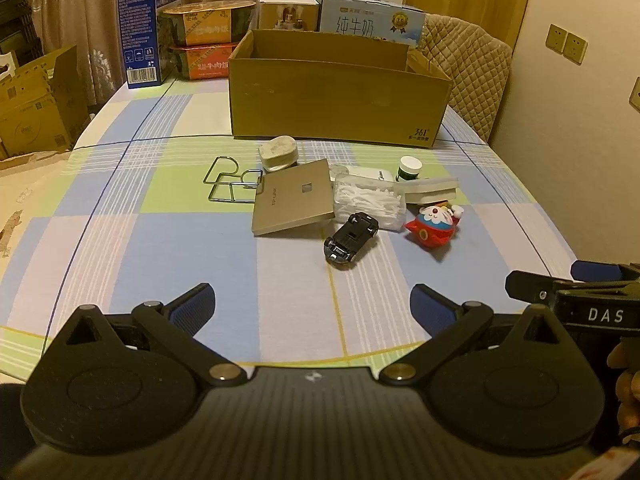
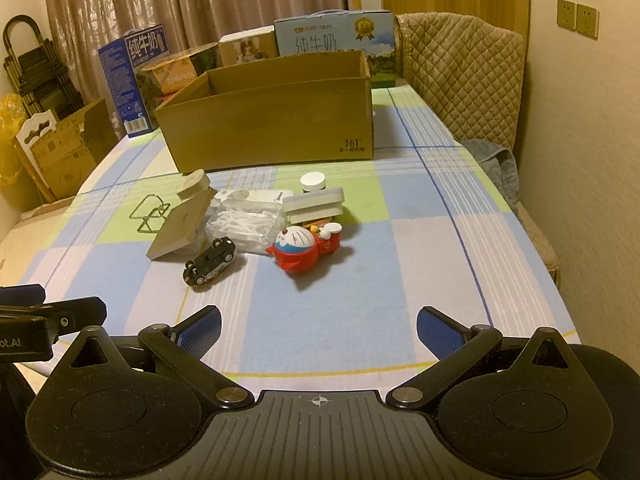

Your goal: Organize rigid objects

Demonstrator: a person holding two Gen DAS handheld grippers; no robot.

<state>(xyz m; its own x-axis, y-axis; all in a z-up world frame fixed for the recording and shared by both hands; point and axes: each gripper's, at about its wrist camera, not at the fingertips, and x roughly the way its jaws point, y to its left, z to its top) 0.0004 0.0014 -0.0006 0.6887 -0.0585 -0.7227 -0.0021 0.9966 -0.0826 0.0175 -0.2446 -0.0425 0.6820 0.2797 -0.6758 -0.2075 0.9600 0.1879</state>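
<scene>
A pile of small items lies mid-table in front of an open cardboard box [image 1: 340, 96] [image 2: 272, 120]. Among them are a black toy car [image 1: 351, 239] [image 2: 210, 261] on its roof, a red and white cat figure [image 1: 434, 224] [image 2: 306, 246], a flat beige box [image 1: 294, 202] [image 2: 180, 224], a clear tub of white picks [image 1: 368, 202] [image 2: 248, 226], a wire rack [image 1: 230, 182] [image 2: 152, 212] and a white-capped jar [image 1: 410, 168] [image 2: 313, 182]. My left gripper [image 1: 314, 306] and right gripper [image 2: 320, 330] hover open and empty, well short of the pile.
Milk cartons [image 1: 146, 28] [image 2: 334, 44] and food boxes [image 1: 204, 28] stand behind the cardboard box. A quilted chair [image 2: 460, 76] sits at the right edge, more cardboard boxes [image 1: 36, 108] off the table's left. The checked tablecloth [image 2: 420, 240] covers the table.
</scene>
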